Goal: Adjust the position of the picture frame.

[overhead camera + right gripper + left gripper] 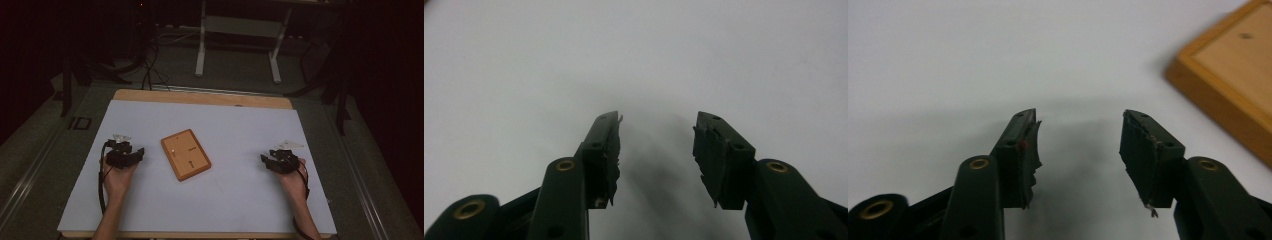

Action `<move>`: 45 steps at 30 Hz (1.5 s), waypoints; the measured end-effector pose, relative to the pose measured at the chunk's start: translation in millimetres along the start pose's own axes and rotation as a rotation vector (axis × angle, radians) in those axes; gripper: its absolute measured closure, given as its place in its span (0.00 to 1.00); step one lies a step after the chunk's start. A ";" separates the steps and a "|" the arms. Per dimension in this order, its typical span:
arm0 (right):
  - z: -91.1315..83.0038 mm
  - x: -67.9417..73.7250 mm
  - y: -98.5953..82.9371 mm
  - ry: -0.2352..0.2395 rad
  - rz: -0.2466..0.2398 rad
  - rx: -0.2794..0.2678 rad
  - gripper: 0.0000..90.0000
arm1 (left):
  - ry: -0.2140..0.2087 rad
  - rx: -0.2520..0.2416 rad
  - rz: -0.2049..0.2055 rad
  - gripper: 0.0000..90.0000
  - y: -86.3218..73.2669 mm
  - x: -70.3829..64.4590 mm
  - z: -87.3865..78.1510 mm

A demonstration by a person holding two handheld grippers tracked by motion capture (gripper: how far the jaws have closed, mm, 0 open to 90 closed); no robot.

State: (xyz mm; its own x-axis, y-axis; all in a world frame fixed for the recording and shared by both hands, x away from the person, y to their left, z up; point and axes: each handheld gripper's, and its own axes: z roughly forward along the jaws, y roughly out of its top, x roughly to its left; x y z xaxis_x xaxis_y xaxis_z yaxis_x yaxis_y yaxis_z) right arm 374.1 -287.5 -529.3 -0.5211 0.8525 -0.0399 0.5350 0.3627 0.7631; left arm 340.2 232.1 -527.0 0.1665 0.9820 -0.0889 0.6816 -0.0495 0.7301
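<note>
Left claw point(141, 151), jaws spread and empty, rests on the white tabletop point(240, 195) just beside the wooden tray point(185, 154), which lies mid-table; right claw point(263, 158), likewise spread, sits well apart. Best approach: straddle the tray's raised rim squarely (the shallow recess appears to hold nothing loose).

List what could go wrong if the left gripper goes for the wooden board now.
1. The wooden board lies flat on the table, so the open left gripper may push it instead of gripping its edge.
2. The pads look torn, so a grip might slip.
</note>
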 end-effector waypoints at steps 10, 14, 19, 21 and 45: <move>-3.0 0.7 0.7 0.011 -0.009 -0.009 0.56 | -0.167 -0.004 0.112 0.65 10.0 -14.4 -13.8; -3.1 1.1 0.6 0.013 -0.018 -0.016 0.55 | -0.227 -0.015 0.160 0.63 10.7 -23.4 -11.7; -4.6 0.4 0.7 0.014 -0.021 -0.023 0.54 | -0.276 -0.034 0.214 0.61 11.6 -32.4 -11.6; -4.8 -0.1 0.6 0.016 -0.022 -0.024 0.54 | -0.291 -0.028 0.229 0.61 11.7 -35.1 -10.9; -4.0 2.3 1.1 0.051 -0.021 -0.031 0.52 | -0.332 0.134 0.439 0.75 27.0 -78.3 3.9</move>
State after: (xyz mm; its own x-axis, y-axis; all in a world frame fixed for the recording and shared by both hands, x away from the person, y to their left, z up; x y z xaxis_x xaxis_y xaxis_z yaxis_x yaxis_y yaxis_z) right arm 370.8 -286.6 -526.0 -0.5656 0.8243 -0.0233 0.5030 0.3672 0.7824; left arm 348.3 153.1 -502.9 0.6551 0.7552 -0.0204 0.5787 -0.4843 0.6562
